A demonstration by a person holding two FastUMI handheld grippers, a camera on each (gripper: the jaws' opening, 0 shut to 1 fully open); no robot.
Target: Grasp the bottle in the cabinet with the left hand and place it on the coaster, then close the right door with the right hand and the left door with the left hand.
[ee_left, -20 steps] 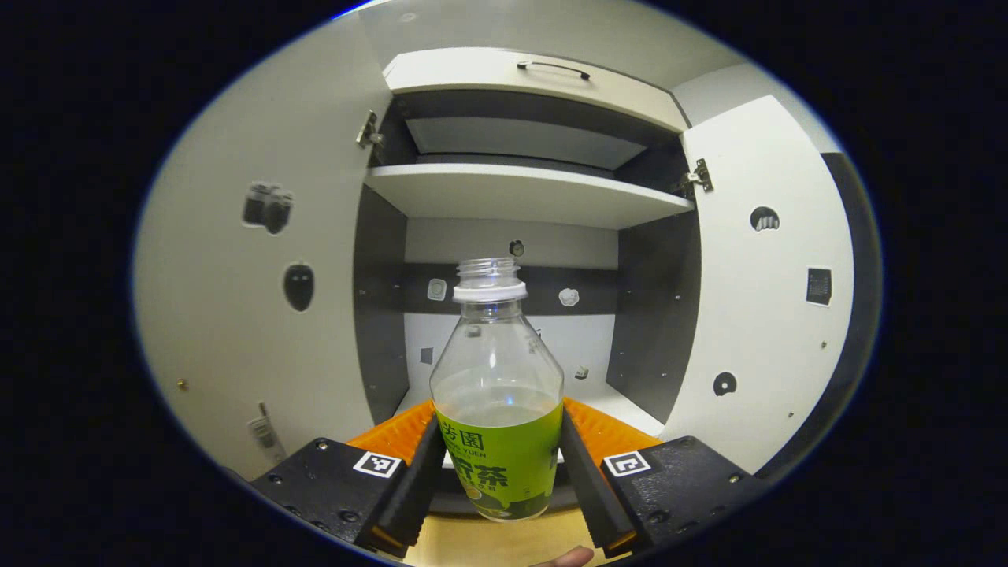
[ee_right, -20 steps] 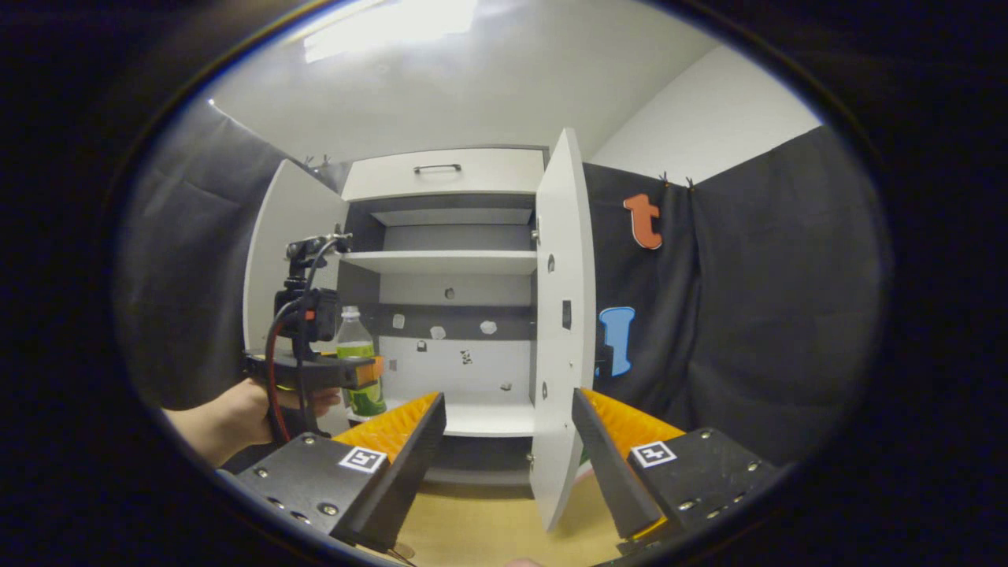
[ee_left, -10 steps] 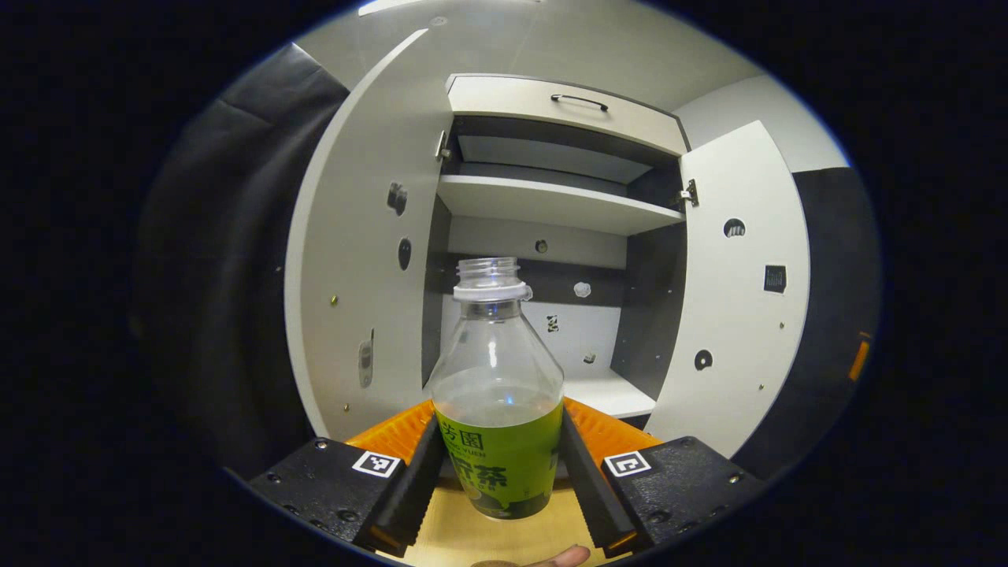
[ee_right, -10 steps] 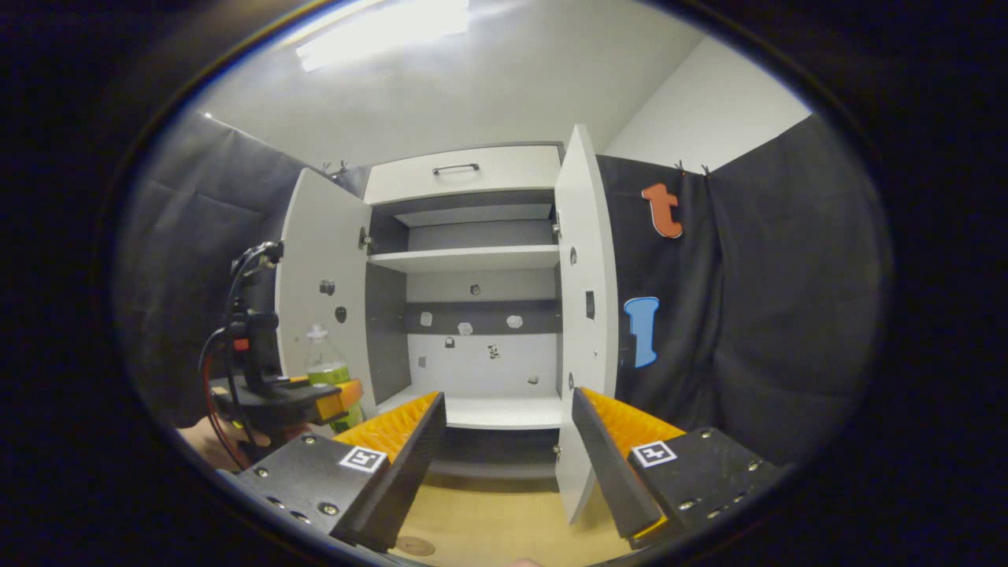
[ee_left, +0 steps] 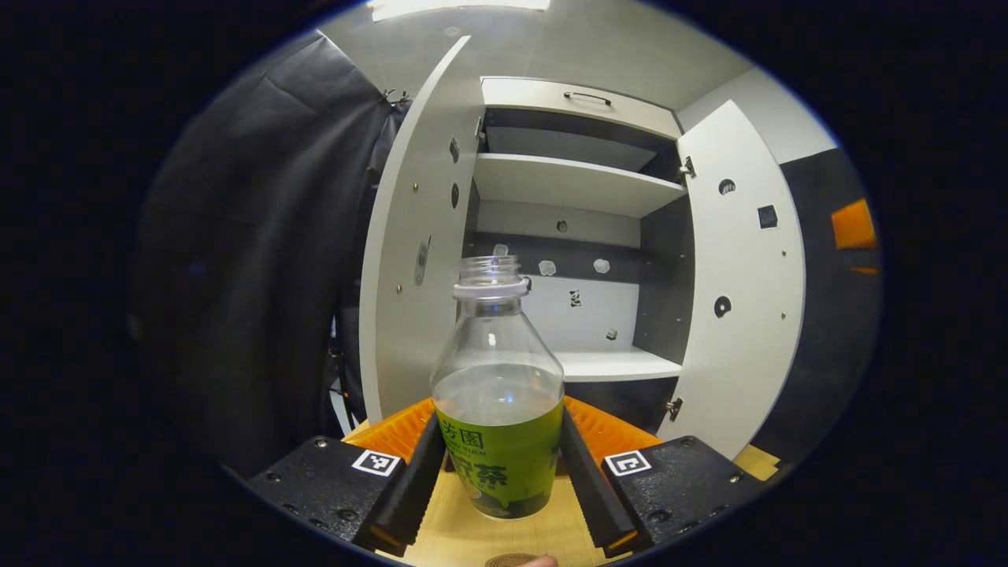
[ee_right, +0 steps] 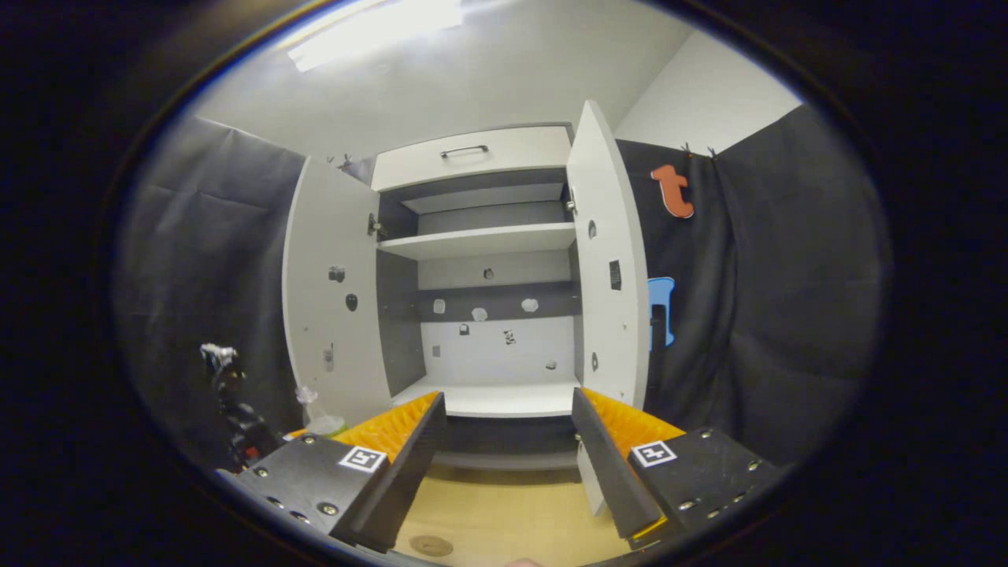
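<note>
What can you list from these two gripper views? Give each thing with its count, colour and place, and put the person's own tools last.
Bottle: one, clear with green label, no cap, held above the table in front of the cabinet.
Cabinet: one, white with dark grey interior, behind the table.
Doors: two, white, left door and right door, both open.
Drawer: one, white with dark handle, top of cabinet.
Table: one, light wood.
Coaster: one, round, brown, on the table's near edge.
Left gripper: black and orange, shut on the bottle.
Right gripper: black and orange, open.

Bright glare from the ceiling light (ee_right: pixel 378 27), sharp focus, strong fisheye bending at edges.
</note>
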